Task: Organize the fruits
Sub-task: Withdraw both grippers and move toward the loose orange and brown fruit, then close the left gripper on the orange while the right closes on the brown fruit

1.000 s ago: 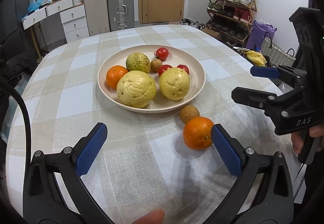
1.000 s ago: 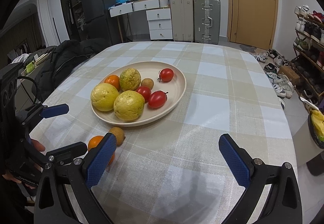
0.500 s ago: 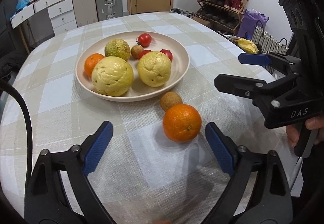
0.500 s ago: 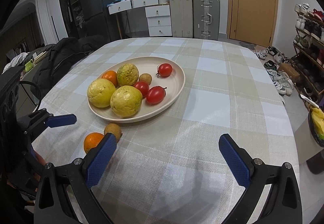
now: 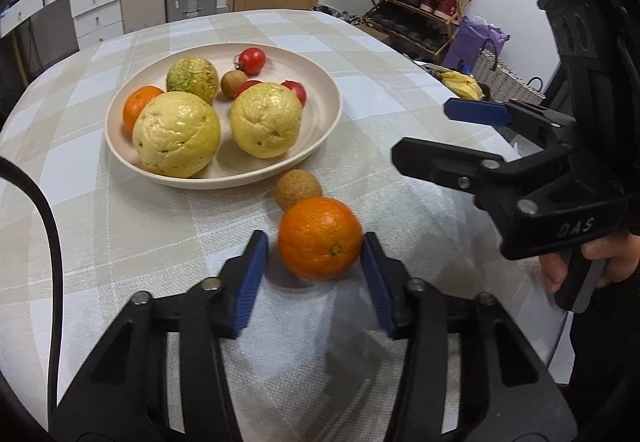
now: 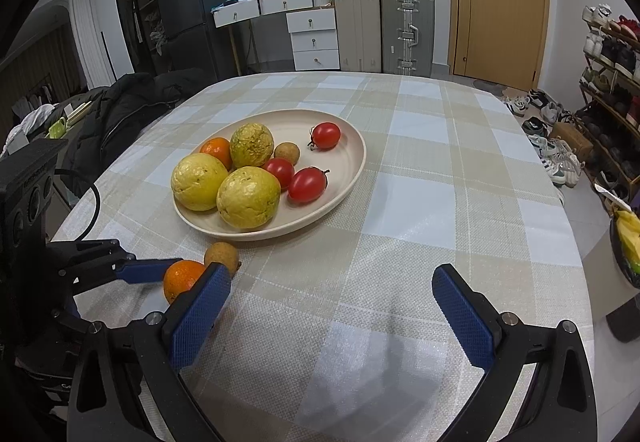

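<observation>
- My left gripper [image 5: 314, 256] has just been closing; its blue pads flank the orange [image 5: 320, 237] on the checked tablecloth [image 5: 120, 226], right pad touching, left pad's contact unclear.
- Small brown fruit [image 5: 298, 189] sits just behind the orange, beside the plate [image 5: 320, 122] of fruit.
- My right gripper [image 6: 332, 306] hangs over bare cloth, jaws wide apart, holding nothing.

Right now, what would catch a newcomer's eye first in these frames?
The orange on the checked tablecloth, sitting between the left tool's blue pads, which have just closed in on it. Behind it sits a small brown fruit, then a cream plate piled with fruit.
</observation>
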